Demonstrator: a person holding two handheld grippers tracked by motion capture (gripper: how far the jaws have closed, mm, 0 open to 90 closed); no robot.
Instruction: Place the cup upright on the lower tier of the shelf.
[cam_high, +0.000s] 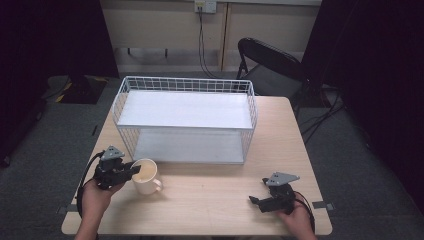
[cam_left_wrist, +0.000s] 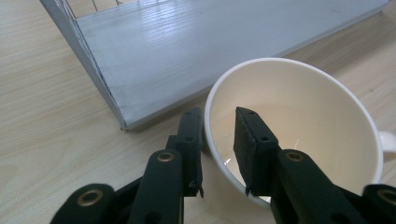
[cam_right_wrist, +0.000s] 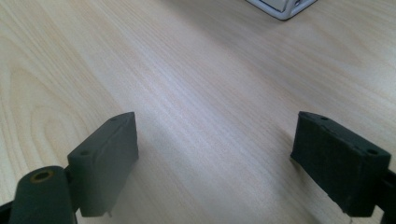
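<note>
Left gripper (cam_left_wrist: 218, 149) jaws straddle cup (cam_left_wrist: 299, 112) rim; handle cut off.

Mug handle (cam_left_wrist: 388, 141) cut off, perhaps mostly, at frame edge.

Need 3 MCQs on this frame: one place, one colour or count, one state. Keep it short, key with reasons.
1. Where is the cup?
A. on the table, in front of the wire rack
B. on the rack's upper shelf
C. on the chair

2. What colour is the cup?
A. blue
B. cream
C. black

3. How does the left tool stand to the cup?
A. far off it
B. astride the rim, one jaw inside and one outside
C. clamped on the handle

Key:
1 A, the high view shows it on the wood, near the rack's front left corner.
2 B, cream in the high view and the left gripper view.
3 B, the left gripper view shows the rim between the jaws; whether the pads press yet is unclear.
</note>
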